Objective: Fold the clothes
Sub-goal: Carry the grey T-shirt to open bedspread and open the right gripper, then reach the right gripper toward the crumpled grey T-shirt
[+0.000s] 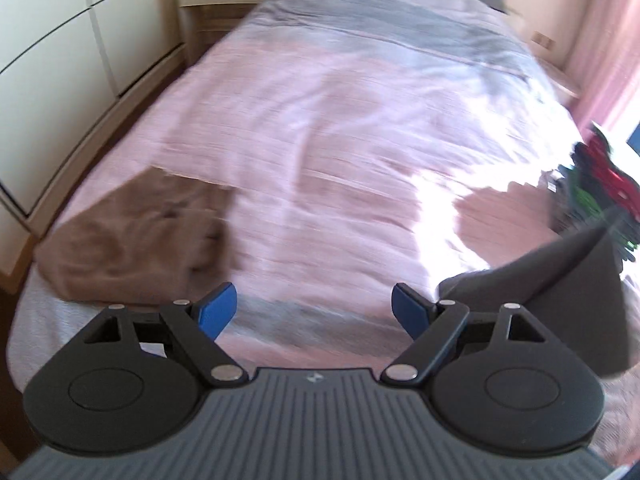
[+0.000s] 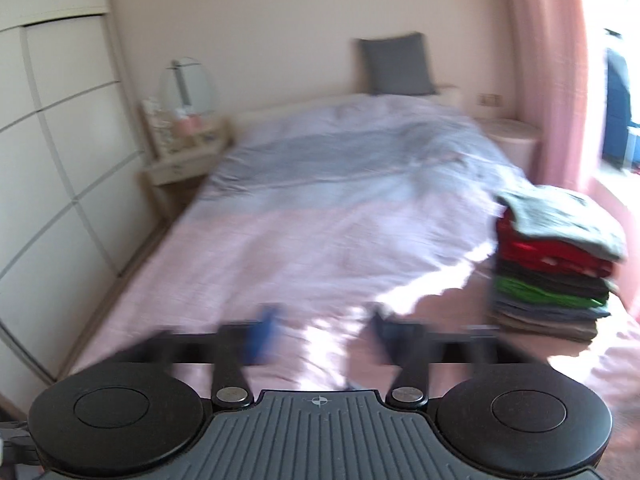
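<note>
Bedroom: bed under a pink and grey striped cover, wardrobe on the left. A tall stack of folded clothes sits at the bed's right edge, judged finished work. A brown garment lies crumpled, near left; a dark garment lies near right, both unfolded. Left hand-held gripper open, empty. Right hand-held gripper open, empty, blurred. Task well along; at least two pieces left.

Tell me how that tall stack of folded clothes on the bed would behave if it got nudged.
The stack of folded clothes would probably lean or slide apart: it stands tall and narrow on a soft bed. The grey top piece overhangs the layers below, so it would likely slip off first. Each layer looks floppy, not stiff.
</note>
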Demonstrator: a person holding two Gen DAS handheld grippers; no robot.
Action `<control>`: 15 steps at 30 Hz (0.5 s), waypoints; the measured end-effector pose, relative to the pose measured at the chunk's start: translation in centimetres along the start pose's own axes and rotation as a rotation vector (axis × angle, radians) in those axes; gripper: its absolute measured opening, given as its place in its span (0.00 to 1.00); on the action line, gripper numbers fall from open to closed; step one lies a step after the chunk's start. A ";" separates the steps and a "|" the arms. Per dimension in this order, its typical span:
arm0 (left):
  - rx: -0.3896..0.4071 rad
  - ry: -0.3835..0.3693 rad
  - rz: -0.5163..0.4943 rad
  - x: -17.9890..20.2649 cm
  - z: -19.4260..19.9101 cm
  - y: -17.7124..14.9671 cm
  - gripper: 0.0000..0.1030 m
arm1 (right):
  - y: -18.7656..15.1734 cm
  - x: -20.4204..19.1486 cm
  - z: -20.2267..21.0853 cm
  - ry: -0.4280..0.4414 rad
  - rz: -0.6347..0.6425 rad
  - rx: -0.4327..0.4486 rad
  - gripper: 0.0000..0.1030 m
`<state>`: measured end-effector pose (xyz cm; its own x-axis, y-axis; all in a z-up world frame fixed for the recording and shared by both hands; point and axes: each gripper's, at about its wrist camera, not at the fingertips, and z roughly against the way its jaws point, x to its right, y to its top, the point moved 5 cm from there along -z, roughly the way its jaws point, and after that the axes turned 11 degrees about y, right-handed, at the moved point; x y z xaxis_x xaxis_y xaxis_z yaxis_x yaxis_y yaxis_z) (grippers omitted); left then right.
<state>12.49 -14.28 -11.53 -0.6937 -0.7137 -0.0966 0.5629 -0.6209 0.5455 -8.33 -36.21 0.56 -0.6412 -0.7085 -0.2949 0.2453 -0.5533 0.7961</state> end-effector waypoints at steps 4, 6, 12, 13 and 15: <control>-0.025 -0.031 -0.052 5.0 1.0 -2.6 0.80 | -3.5 5.7 4.5 -0.076 0.014 -0.057 0.84; -0.040 -0.040 -0.084 6.8 1.5 -4.0 0.80 | -5.7 7.7 6.3 -0.097 -0.003 -0.102 0.84; -0.043 -0.066 -0.203 11.0 2.7 -6.1 0.80 | -12.5 10.0 9.8 -0.151 -0.036 -0.228 0.84; -0.037 -0.071 -0.222 11.5 3.0 -6.1 0.80 | -13.5 10.1 10.3 -0.160 -0.042 -0.243 0.84; -0.022 -0.085 -0.258 12.4 3.6 -6.0 0.80 | -15.4 10.1 10.8 -0.185 -0.062 -0.273 0.84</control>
<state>-1.10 -18.26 -13.01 -0.8501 -0.5019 -0.1593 0.3716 -0.7861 0.4939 -26.45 -30.09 -8.92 -0.7757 -0.5923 -0.2177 0.3713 -0.7073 0.6015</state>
